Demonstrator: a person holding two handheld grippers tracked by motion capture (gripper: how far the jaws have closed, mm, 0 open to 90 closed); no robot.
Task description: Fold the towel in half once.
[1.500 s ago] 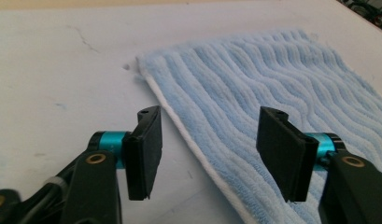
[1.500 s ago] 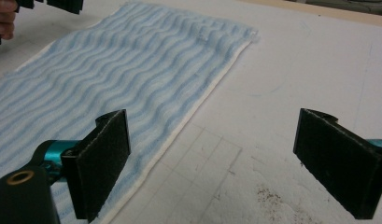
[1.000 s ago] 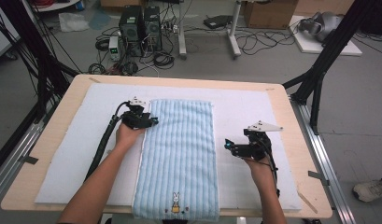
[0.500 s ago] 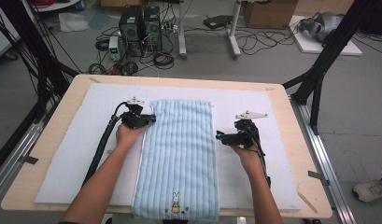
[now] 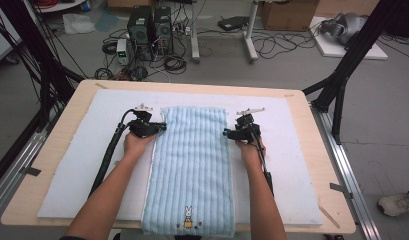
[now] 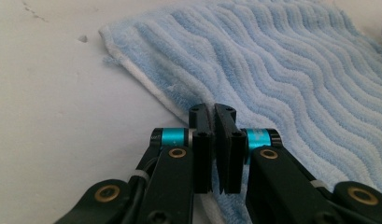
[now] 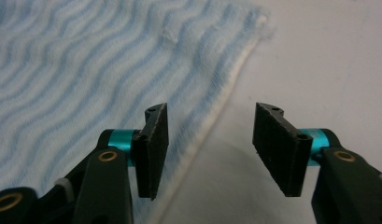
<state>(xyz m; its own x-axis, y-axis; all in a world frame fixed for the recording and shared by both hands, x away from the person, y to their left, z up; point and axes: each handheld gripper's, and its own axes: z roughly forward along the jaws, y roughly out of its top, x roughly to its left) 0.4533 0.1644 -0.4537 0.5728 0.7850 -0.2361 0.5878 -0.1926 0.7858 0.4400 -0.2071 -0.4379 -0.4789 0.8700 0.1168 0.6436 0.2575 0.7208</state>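
Both forearms reach forward over the surface (image 5: 312, 165), hands low and level, one at each long edge of the towel (image 5: 192, 170) that lies flat between them. The left tongs (image 6: 215, 140) point inward at the towel's left hem, pinched tight on it. The right tongs (image 7: 207, 140) point inward at the right hem, which lies between the jaws; these have just been closing but stand half open, not yet pressing.
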